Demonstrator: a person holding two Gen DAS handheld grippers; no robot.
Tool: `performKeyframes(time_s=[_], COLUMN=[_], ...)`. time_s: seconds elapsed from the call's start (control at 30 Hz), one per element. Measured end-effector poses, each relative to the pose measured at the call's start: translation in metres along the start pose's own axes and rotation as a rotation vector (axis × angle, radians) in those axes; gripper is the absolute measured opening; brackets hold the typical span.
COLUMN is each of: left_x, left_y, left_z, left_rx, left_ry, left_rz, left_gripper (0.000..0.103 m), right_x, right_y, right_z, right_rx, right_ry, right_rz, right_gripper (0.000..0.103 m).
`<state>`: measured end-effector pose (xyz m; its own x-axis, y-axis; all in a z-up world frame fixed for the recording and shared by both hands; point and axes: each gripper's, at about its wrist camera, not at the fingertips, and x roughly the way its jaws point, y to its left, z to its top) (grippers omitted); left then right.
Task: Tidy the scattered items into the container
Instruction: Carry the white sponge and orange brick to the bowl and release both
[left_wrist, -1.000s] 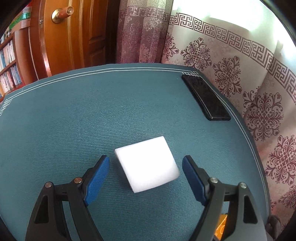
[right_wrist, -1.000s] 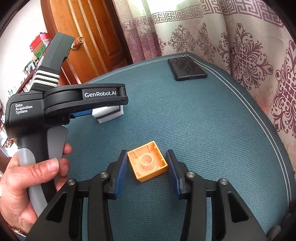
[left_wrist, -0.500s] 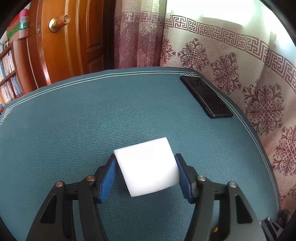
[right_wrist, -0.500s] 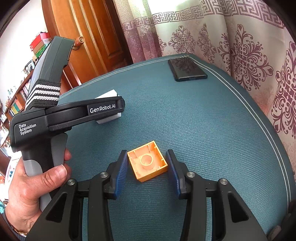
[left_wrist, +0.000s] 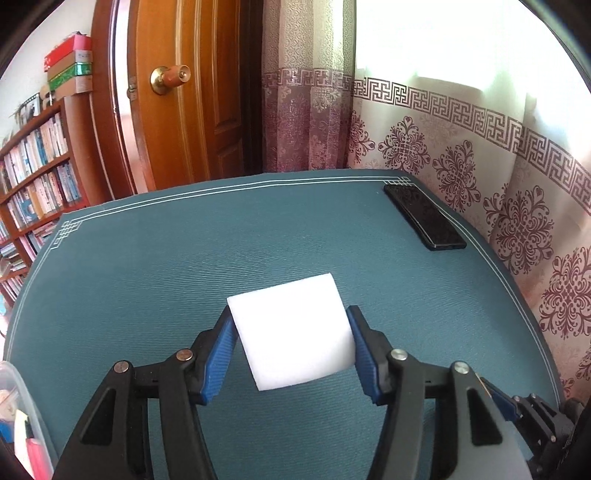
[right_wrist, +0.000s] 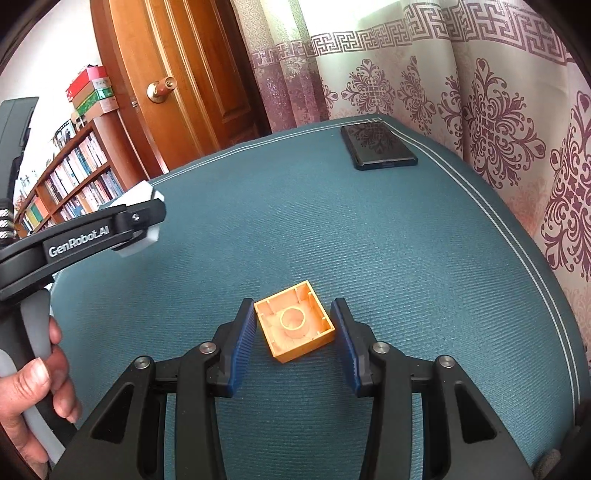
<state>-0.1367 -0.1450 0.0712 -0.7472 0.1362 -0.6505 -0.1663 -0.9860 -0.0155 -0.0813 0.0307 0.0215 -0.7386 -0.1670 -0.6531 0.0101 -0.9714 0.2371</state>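
Since a second ago my left gripper has clamped the white foam block and raised it off the teal tablecloth, while my right gripper brackets the upturned orange brick, pads barely apart from it.

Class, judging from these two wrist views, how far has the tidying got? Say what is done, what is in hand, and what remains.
Done: a clear container at the left edge already holds a few things. In hand: the left tool grips a white sponge, lifted off the blue mat in the right wrist view. The right tool brackets an orange block, gaps showing both sides. Left: binning both. The black phone lies untouched.
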Motion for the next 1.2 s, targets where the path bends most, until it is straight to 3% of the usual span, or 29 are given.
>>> performKeyframes(time_s=[0.43, 0.73, 0.93, 1.2], left_x=[-0.079, -0.109, -0.123, -0.141], left_y=[0.069, 0.126, 0.165, 0.210], left_z=[-0.020, -0.045, -0.063, -0.092], left_rx=[-0.080, -0.157, -0.224, -0.296], left_ry=[-0.089, -0.092, -0.090, -0.079], left_rz=[0.146, 0.222, 0.257, 0.303], left_gripper=[0.063, 0.064, 0.065, 0.065], right_x=[-0.009, -0.009, -0.018, -0.032], right_y=[0.024, 0.063, 0.099, 0.171], right_z=[-0.006, -0.013, -0.009, -0.008], right_rx=[-0.077, -0.175, -0.209, -0.249], right_ry=[-0.043, -0.017, -0.017, -0.020], right_rz=[0.017, 0.053, 0.125, 0.289], right_gripper=[0.045, 0.045, 0.045, 0.045])
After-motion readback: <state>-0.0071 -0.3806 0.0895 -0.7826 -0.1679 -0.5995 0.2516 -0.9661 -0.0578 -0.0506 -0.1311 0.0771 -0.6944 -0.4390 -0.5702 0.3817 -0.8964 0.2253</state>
